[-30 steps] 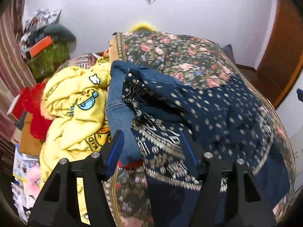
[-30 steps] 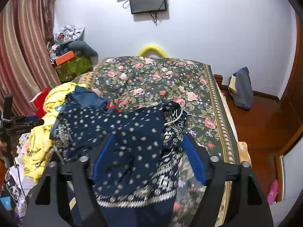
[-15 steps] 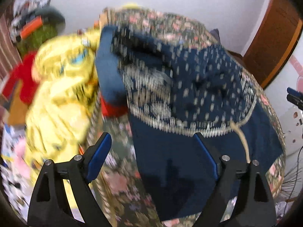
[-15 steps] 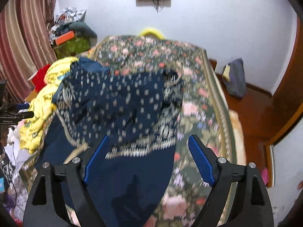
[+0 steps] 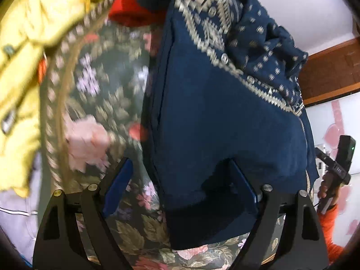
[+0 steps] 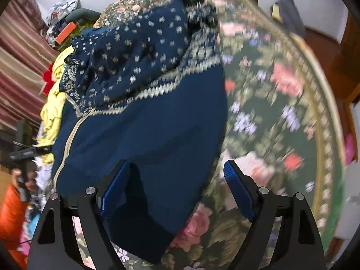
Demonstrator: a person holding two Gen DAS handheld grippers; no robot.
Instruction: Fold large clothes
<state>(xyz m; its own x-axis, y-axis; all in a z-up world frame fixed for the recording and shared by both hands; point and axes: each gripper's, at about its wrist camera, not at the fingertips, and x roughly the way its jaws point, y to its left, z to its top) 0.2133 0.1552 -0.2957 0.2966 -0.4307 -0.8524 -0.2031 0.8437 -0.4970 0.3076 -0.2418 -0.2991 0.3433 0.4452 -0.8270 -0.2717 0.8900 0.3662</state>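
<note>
Blurred floral bedspread (image 6: pixel 281 117) under a navy garment (image 6: pixel 157 123), its hem between each wide, empty gripper (image 5: pixel 182 184) (image 6: pixel 175 184)

No legible text, labels, brands or numbers. Dark marks on the yellow garment (image 5: pixel 27 51), left of the left gripper's fingers (image 5: pixel 119 180), are too blurred to read. Lettering on the black handheld device (image 5: pixel 337 168), right of them: illegible.

My left gripper (image 5: pixel 182 177) points steeply down at the navy garment (image 5: pixel 213 123), jaws wide, nothing pinched; its right finger overlaps the cloth's hem. My right gripper (image 6: pixel 177 180) tilts down likewise, spread wide, left finger over the same garment. An orange-sleeved hand (image 5: pixel 328 186) grips the other handle beside it.
</note>
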